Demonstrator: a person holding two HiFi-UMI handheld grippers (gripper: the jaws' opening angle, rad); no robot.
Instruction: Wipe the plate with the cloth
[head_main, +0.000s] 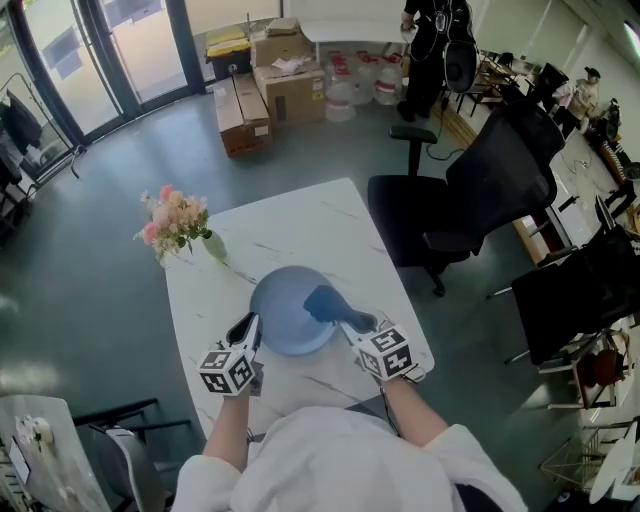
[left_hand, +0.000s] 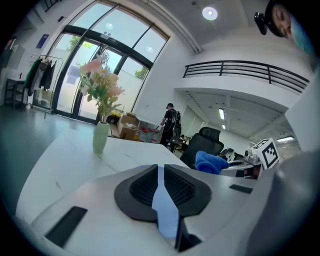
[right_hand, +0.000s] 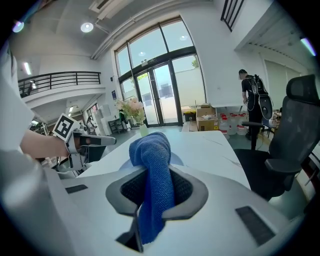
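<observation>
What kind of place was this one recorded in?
Most likely an open office or workspace lobby: swivel office chairs, stacked cardboard boxes near tall glass doors, and a railed mezzanine above.

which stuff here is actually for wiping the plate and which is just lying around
For the job: plate, gripped by the left gripper; blue cloth, gripped by the right gripper.
Just there: vase of flowers, office chair, cardboard boxes.

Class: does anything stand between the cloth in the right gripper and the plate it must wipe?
Nothing visible does. The cloth in the right gripper is over the plate, at its right side; the left gripper grips its left rim.
</observation>
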